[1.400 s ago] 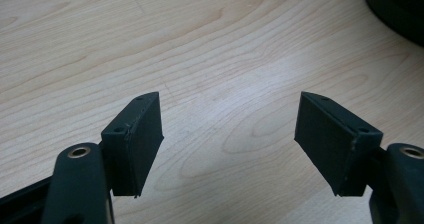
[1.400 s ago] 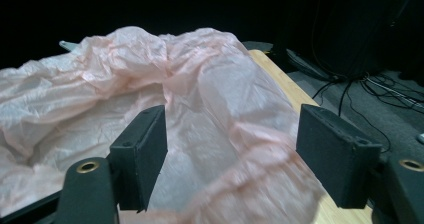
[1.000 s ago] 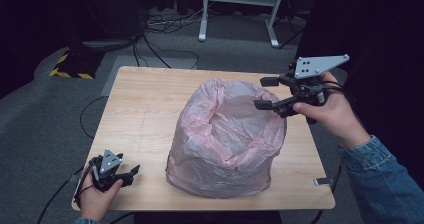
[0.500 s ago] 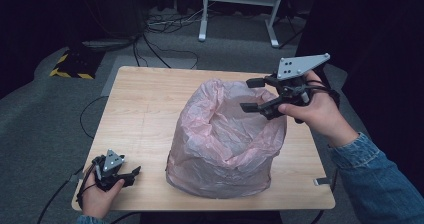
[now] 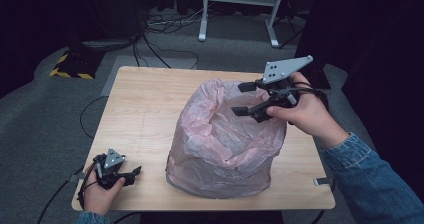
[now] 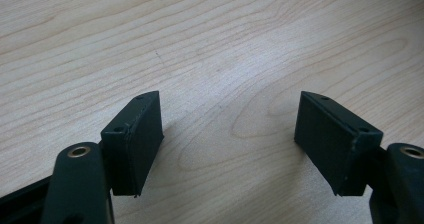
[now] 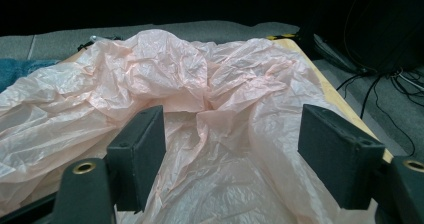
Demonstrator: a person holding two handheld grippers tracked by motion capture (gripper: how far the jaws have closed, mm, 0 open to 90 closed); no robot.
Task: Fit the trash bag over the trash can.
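so, nearest the person, the left gripper (image 5: 131, 174) rests at the front left corner of the wooden table (image 5: 145, 109), its jaws spread wide over bare wood with nothing between them, as the left gripper view shows plainly. it sits well apart from the work.

further in, the pink plastic bag (image 5: 220, 144) stands crumpled near the middle of the table, its mouth open upward. the right gripper (image 5: 243, 99) hovers at the bag's right rim, jaws well apart, one above the other, and holding nothing; in the right gripper view the film (image 7: 210, 99) lies between and beyond the pads but they do not press on it.

the step looks like taking hold of the rim. to do it well, i'd bring one jaw inside the mouth and one outside, so a single fold of the rim sits between the pads, then close gently; thin film slips and bunches, so a bite on a doubled edge should hold better.

whether anything is inside the bag cannot be told: the folds hide the bottom. the far rim is also hard to make out behind the crumples.
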